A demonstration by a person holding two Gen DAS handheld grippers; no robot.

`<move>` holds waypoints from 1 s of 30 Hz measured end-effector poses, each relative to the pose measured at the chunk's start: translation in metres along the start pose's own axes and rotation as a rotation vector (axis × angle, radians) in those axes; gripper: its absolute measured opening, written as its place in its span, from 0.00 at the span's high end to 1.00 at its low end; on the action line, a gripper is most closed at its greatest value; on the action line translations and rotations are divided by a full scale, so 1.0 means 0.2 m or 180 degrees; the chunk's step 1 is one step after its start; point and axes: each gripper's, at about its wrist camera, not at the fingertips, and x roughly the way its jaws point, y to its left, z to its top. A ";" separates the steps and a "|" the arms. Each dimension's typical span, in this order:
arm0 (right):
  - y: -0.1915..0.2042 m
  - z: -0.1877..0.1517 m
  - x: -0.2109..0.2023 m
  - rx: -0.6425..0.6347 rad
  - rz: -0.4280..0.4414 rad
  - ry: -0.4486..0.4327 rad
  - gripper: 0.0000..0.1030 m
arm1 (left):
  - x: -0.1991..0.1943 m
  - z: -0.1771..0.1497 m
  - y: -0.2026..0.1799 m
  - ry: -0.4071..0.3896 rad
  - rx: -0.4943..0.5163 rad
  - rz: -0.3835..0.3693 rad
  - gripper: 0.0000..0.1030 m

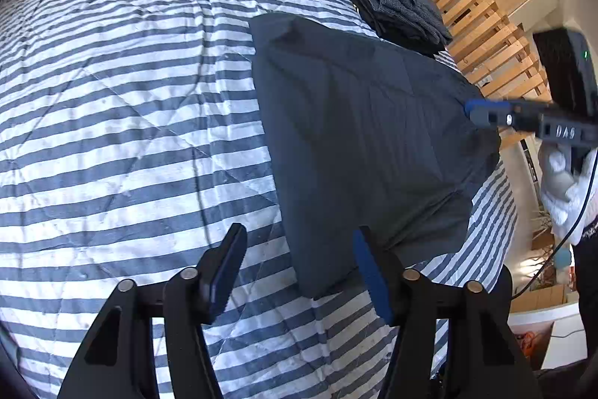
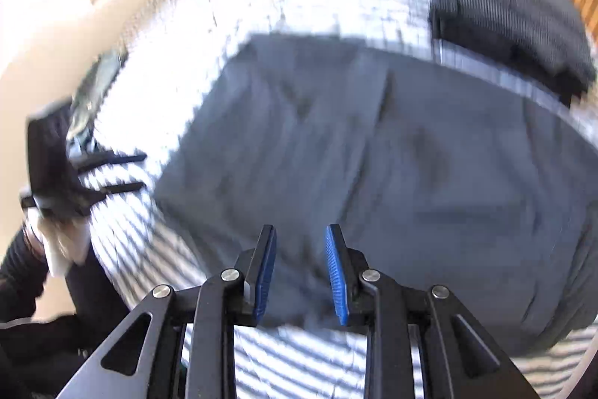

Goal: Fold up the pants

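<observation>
The dark grey-blue pants [image 1: 366,137] lie folded into a compact rectangle on the striped quilt [image 1: 130,81]. My left gripper [image 1: 299,249] stands open just above their near corner. That corner lies between the fingers and neither pad presses on it. My right gripper [image 2: 301,238] hovers over the pants [image 2: 373,156] with its blue pads a little apart and nothing between them. The left wrist view shows the right gripper [image 1: 482,111] at the pants' far right edge, held by a white-gloved hand [image 1: 564,186]. The blurred right wrist view has the left gripper [image 2: 123,174] at the left, fingers apart.
A stack of folded dark clothes [image 1: 396,6] sits on the quilt just beyond the pants, also seen in the right wrist view as the dark stack [image 2: 504,6]. A wooden slatted frame [image 1: 486,17] borders the bed on that side. Striped quilt spreads wide to the left.
</observation>
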 end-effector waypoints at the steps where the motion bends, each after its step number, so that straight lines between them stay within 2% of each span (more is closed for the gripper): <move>1: 0.04 0.08 -0.01 -0.0054 0.0015 -0.0090 0.76 | 0.04 0.00 -0.01 0.0029 -0.0024 -0.0005 0.66; 4: 0.17 0.34 0.02 -0.0319 -0.0004 -0.0236 0.74 | 0.09 -0.03 0.00 0.0061 -0.0100 -0.0110 0.71; 5: 0.22 0.43 0.05 -0.0413 -0.0017 -0.0268 0.69 | 0.10 -0.03 0.00 0.0067 -0.0112 -0.0144 0.71; 7: 0.29 0.60 0.14 -0.0480 -0.0007 -0.0287 0.65 | 0.11 -0.05 0.02 0.0041 -0.0113 -0.0171 0.72; 9: 0.34 0.75 0.28 -0.0478 0.0060 -0.0171 0.65 | 0.10 -0.05 0.02 0.0024 -0.0089 -0.0192 0.72; 13: 0.36 0.94 0.55 -0.0437 -0.0053 0.0118 0.65 | 0.07 -0.10 0.03 0.0030 -0.0027 -0.0203 0.72; 18: 0.38 0.95 0.76 -0.0574 -0.0202 0.0452 0.66 | 0.06 -0.10 0.01 0.0037 0.0109 -0.0121 0.75; 19: 0.39 0.94 0.78 -0.0612 -0.0250 0.0477 0.71 | 0.05 -0.10 0.01 0.0036 0.0124 -0.0100 0.78; 20: 0.40 0.94 0.79 -0.0648 -0.0318 0.0480 0.84 | 0.05 -0.11 0.00 0.0034 0.0140 -0.0081 0.81; 21: 0.40 0.93 0.79 -0.0673 -0.0381 0.0481 0.92 | 0.05 -0.11 0.00 0.0034 0.0162 -0.0056 0.88; 22: 0.40 0.92 0.79 -0.0656 -0.0408 0.0468 1.00 | 0.04 -0.11 0.00 0.0030 0.0179 -0.0044 0.90; 25: 0.40 0.92 0.74 -0.0640 -0.0442 0.0351 1.00 | 0.02 -0.12 -0.02 0.0002 0.0206 -0.0015 0.95; 30: 0.43 0.90 0.71 -0.0748 -0.0385 0.0258 1.00 | 0.02 -0.13 -0.05 0.0014 0.0296 0.0016 0.94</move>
